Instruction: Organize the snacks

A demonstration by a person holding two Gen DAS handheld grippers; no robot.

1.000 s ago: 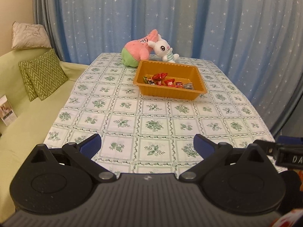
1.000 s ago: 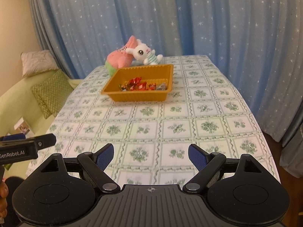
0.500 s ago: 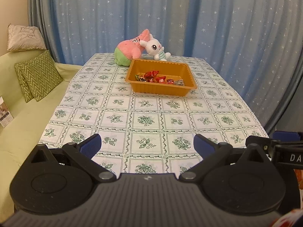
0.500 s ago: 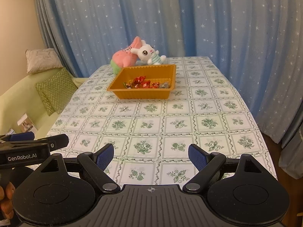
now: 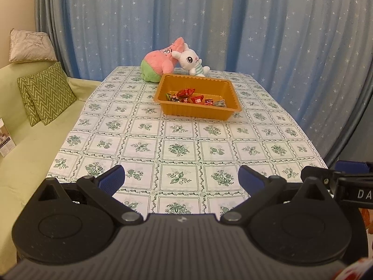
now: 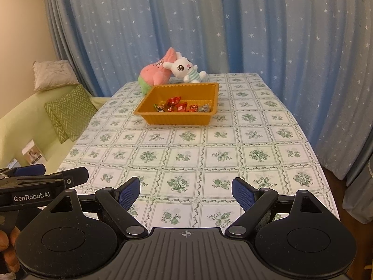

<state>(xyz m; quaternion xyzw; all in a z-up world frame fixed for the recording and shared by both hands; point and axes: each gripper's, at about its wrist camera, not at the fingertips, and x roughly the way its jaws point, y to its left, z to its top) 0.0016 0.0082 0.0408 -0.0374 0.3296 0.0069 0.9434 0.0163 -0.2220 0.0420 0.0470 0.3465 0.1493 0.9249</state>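
Observation:
An orange plastic tray (image 5: 223, 113) stands at the far middle of the table and holds several wrapped snacks (image 5: 186, 94), mostly red. It also shows in the right wrist view (image 6: 151, 116) with the snacks (image 6: 177, 106) inside. My left gripper (image 5: 181, 178) is open and empty over the near table edge. My right gripper (image 6: 186, 191) is open and empty, also over the near edge. Both are far from the tray. The right gripper shows at the right edge of the left view (image 5: 349, 182); the left gripper shows at the left edge of the right view (image 6: 44, 182).
A pink and green plush (image 5: 156, 66) and a white bunny plush (image 5: 192, 61) lie behind the tray. The table (image 5: 177, 144) has a green flower-patterned cloth. A green sofa with cushions (image 5: 46, 93) stands to the left. Blue star curtains (image 5: 209, 23) hang behind.
Both grippers have drawn back and up from the table, so the tray looks smaller and farther. Both jaws stay open.

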